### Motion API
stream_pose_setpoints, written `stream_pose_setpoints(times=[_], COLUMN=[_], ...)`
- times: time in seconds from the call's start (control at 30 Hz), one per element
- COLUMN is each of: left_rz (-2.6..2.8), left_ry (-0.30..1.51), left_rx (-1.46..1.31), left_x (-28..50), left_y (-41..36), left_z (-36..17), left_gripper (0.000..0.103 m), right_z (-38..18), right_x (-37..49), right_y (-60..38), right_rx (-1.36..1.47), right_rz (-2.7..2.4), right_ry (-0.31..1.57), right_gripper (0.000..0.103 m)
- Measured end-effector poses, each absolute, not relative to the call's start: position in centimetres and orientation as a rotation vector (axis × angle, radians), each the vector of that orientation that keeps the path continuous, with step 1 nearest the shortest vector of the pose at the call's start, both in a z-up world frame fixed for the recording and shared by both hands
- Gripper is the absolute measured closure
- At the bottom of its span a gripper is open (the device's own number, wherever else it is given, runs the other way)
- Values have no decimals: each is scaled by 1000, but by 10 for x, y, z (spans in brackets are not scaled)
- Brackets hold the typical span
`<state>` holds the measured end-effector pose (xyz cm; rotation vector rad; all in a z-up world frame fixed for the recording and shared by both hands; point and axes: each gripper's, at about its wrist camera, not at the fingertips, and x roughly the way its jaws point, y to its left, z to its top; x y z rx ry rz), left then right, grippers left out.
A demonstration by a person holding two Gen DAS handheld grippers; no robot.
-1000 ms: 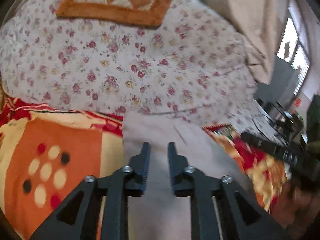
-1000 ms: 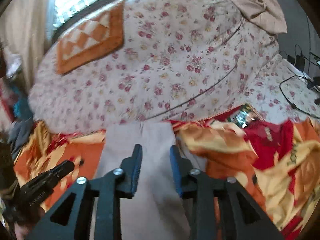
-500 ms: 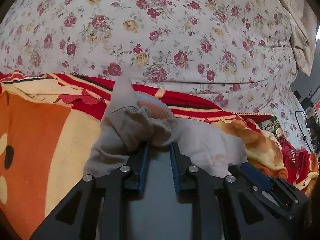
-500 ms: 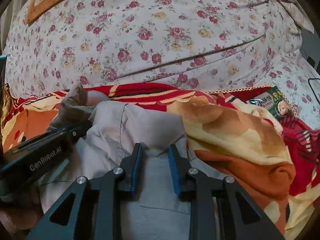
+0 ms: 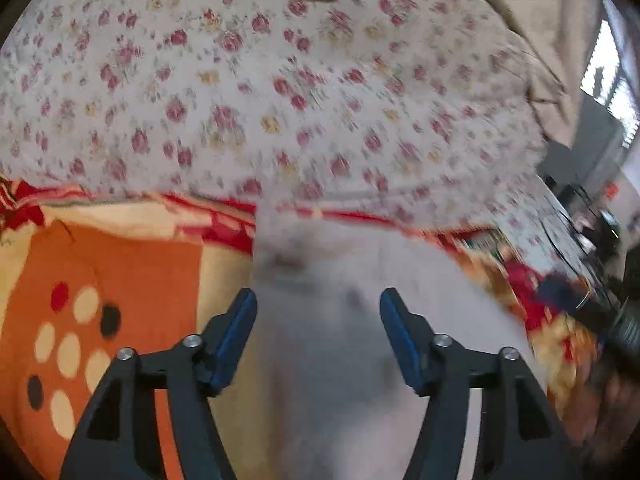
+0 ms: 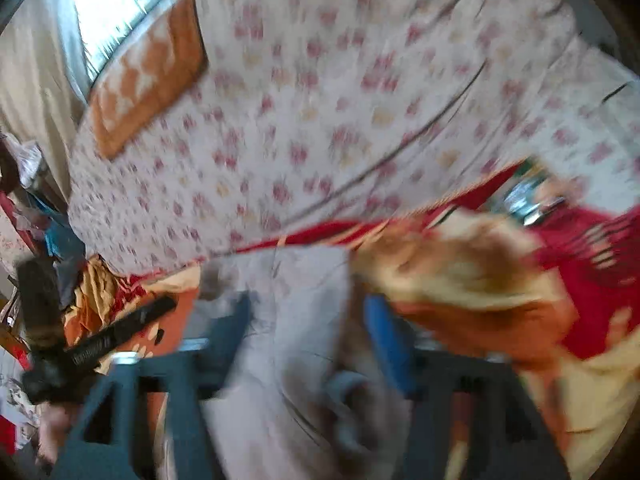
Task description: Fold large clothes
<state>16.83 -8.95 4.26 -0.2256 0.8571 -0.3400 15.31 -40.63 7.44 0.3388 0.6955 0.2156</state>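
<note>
Two grippers' fingers spread, empty, over grey garment; floral bedsheet beyond.

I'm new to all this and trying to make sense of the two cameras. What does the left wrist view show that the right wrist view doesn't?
Only the left wrist view shows the left gripper from behind, its blue-padded fingers wide apart, and the orange panel with dots on the blanket. Only the right wrist view, which is blurred, shows the bright window, the pile of clutter beside the bed and the right gripper, also open. Both show the grey garment lying on the blanket, the flowered bedsheet and the orange checked cushion.
</note>
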Motion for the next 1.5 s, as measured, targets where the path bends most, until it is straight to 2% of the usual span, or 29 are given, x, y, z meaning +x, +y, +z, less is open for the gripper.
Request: stream_pose_setpoints(times=[0.1, 0.13, 0.17, 0.23, 0.5, 0.7, 0.73, 0.8, 1.13, 1.17, 1.2, 1.23, 1.27, 1.3, 1.4, 1.5], left_rz=[-437, -448, -454, -464, -437, -407, -405, -418, -429, -429, -426, -410, -396, -388, -381, -385], left_ry=[966, 979, 967, 916, 931, 942, 937, 918, 887, 884, 877, 861, 845, 834, 787, 751], left_rx=[-264, -271, -278, -292, -297, -281, -269, -255, -302, -304, -303, -298, -294, -289, -259, -260], left_x=[150, 147, 138, 128, 131, 123, 121, 117, 120, 120, 120, 119, 117, 115, 110, 108], left_y=[-88, -88, -87, -83, -84, -89, -90, -93, -90, -90, -91, -91, -91, -91, -91, -80], left_z=[4, -3, -13, -16, -19, -14, -12, -9, -15, -15, -14, -12, -9, -6, 12, 31], left_gripper=[49, 46, 37, 35, 25, 26, 29, 42, 41, 42, 54, 63, 81, 93, 103, 103], right_z=[69, 63, 53, 38, -33, -41, -41, -39, -34, -33, -32, -32, -32, -32, -33, -29], right_x=[140, 140, 142, 148, 176, 188, 190, 193, 199, 198, 197, 196, 194, 193, 188, 182], right_y=[-432, -437, -439, -438, -429, -433, -435, -438, -407, -407, -406, -406, -405, -404, -402, -396], right_rx=[364, 390, 421, 442, 588, 736, 762, 799, 544, 542, 546, 552, 555, 555, 603, 691], right_rz=[214, 237, 270, 309, 410, 529, 550, 586, 501, 493, 506, 519, 516, 515, 510, 521], right_ry=[692, 713, 744, 790, 951, 934, 929, 912, 939, 926, 915, 910, 901, 898, 876, 855], right_gripper=[3, 3, 3, 3, 1, 0, 0, 0, 4, 10, 31, 40, 57, 64, 73, 78])
